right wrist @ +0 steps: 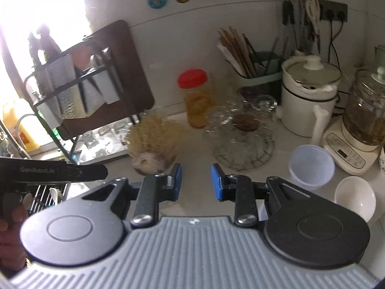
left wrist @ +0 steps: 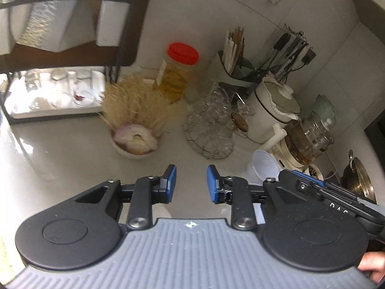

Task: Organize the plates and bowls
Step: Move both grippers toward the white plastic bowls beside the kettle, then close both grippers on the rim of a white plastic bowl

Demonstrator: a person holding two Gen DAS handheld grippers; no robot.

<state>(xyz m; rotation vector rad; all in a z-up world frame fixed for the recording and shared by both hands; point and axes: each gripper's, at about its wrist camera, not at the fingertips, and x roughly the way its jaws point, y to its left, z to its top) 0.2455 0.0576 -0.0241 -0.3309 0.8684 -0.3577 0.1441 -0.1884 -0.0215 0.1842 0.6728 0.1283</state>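
Both tongs, left [left wrist: 191,184] and right [right wrist: 196,181], hang parted and empty over our tabletop [left wrist: 60,168]. We see a white bowl [right wrist: 356,198] near right, beside a clear plastic bowl [right wrist: 311,166].

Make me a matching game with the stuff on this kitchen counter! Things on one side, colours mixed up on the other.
Things:
1. Jar lid
2. Small empty bowl
3. Claw pads
4. Cutting board

Colours:
A. Blue
B. Dark brown
C. Red
D. White

Right pairs: 1-C, 2-D, 3-A, 4-B
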